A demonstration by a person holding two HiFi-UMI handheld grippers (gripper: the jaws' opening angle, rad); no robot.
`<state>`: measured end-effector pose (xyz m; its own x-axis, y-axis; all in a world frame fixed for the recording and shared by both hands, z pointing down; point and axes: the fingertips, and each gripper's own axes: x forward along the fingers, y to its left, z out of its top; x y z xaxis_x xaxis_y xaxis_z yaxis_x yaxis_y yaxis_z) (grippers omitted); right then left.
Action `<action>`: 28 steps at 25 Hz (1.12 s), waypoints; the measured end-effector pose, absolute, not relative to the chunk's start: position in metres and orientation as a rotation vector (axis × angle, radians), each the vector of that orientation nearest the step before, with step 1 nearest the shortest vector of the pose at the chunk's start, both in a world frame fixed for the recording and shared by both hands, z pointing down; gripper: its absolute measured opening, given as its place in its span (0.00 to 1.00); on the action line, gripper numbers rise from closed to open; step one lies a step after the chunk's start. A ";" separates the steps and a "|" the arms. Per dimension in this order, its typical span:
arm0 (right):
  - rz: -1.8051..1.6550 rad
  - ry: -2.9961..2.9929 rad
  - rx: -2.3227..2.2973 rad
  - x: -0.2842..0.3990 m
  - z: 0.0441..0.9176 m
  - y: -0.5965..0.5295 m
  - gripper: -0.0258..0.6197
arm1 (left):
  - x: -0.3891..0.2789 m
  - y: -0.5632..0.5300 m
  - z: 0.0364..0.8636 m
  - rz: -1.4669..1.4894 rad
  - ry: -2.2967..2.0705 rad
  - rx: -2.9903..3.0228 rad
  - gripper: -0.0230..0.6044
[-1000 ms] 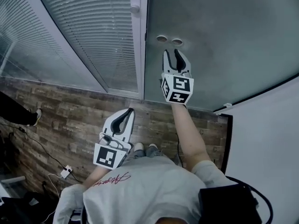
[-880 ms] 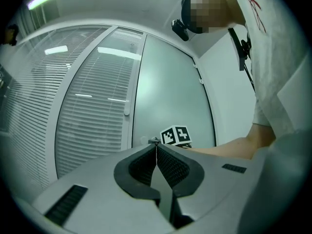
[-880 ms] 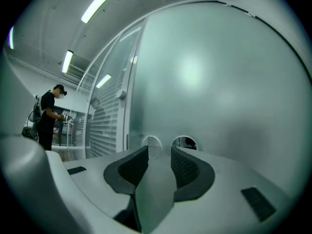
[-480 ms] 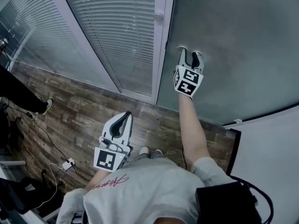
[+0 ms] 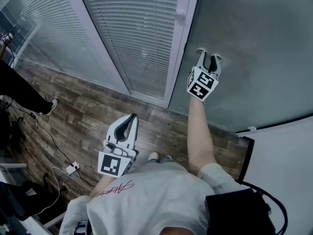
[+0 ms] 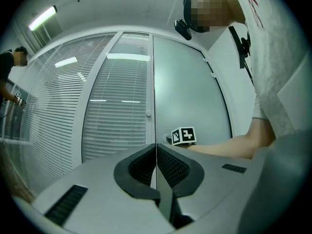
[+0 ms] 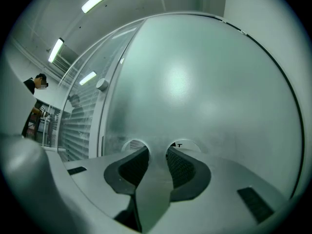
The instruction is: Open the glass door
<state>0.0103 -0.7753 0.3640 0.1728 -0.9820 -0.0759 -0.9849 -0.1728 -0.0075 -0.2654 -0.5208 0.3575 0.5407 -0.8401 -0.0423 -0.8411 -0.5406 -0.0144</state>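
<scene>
The frosted glass door point(image 5: 254, 43) fills the upper right of the head view, beside a white frame post point(image 5: 181, 53). My right gripper point(image 5: 208, 57) is held out at arm's length against the glass, open, fingertips over two round discs point(image 7: 135, 145) on the door. Only frosted glass shows in the gap between its jaws. My left gripper point(image 5: 129, 122) hangs low by my waist, shut and empty, pointing at the door's edge point(image 6: 153, 106). The right gripper's marker cube point(image 6: 184, 135) shows in the left gripper view.
A glazed panel with blinds point(image 5: 137, 33) stands left of the post, which carries a small round knob point(image 5: 180, 16). Cables and a power strip point(image 5: 71, 169) lie on the wood floor at left, near another person's leg point(image 5: 19, 89). A white wall point(image 5: 288, 170) is at right.
My right gripper has risen from just below the two round discs until its fingertips cover them. The left gripper has stayed low by my waist.
</scene>
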 end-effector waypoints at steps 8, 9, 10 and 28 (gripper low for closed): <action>0.094 1.980 -2.365 0.005 0.361 -0.756 0.22 | -0.282 -0.528 0.349 0.100 1.476 -2.731 0.07; 0.093 1.985 -2.362 0.004 0.361 -0.755 0.21 | -0.283 -0.530 0.347 0.114 1.474 -2.729 0.07; 0.090 1.990 -2.360 0.003 0.361 -0.753 0.21 | -0.284 -0.531 0.345 0.123 1.468 -2.728 0.07; 0.030 1.995 -2.403 0.007 0.361 -0.753 0.23 | -0.318 -0.527 0.338 0.118 1.493 -2.671 0.07</action>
